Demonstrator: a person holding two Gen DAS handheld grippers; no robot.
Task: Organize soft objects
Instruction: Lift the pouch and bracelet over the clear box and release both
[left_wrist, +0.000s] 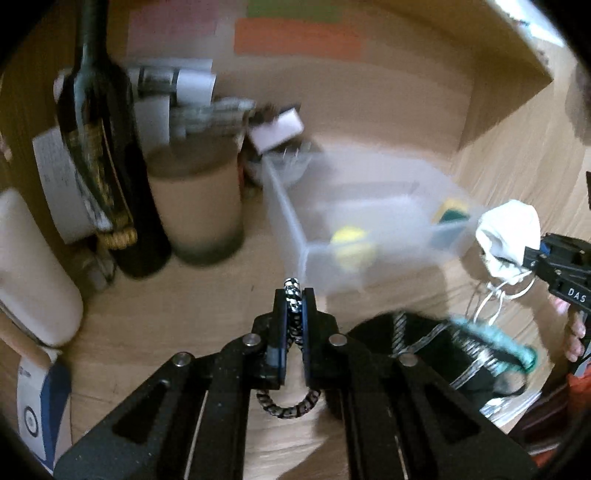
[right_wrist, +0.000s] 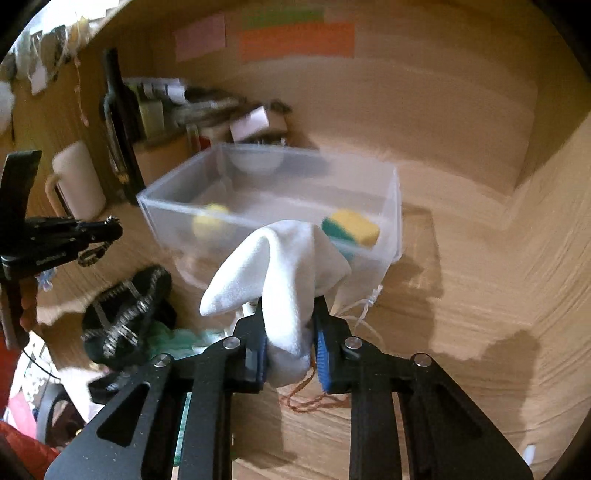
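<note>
Left tongs (left_wrist: 293, 295) are clenched on a black-and-white braided cord (left_wrist: 291, 400), which loops down behind the pads and pokes out just past the tips. Right tongs (right_wrist: 290, 317) grip a white cloth (right_wrist: 284, 266) that bulges up and folds over toward 10 o'clock, hiding the tips.

Beyond both sits a clear plastic bin (right_wrist: 391, 206) on the wooden counter (right_wrist: 461, 295). Inside it, a yellow ball (right_wrist: 208, 221) lies at the 9 o'clock side and a yellow-and-green sponge (right_wrist: 351, 229) at the 3 o'clock side. In the left wrist view the bin (left_wrist: 288, 218) lies at 1 o'clock from the tongs, with the right tongs (left_wrist: 532, 258) and their cloth (left_wrist: 508, 230) at 3 o'clock, just beside the bin's near corner.

At 8 o'clock in the right wrist view a black knit item with silvery stripes (right_wrist: 125, 317) lies on the counter, touching a teal fuzzy piece (right_wrist: 177, 338). White strings (right_wrist: 364, 314) trail beside the cloth, and a thin orange cord (right_wrist: 306, 398) lies under the right tongs.

A dark bottle (left_wrist: 99, 155), a beige jar (left_wrist: 195, 206) and a white mug (right_wrist: 79, 181) stand at the back, at 10 o'clock. Much of the scene is blurred.
</note>
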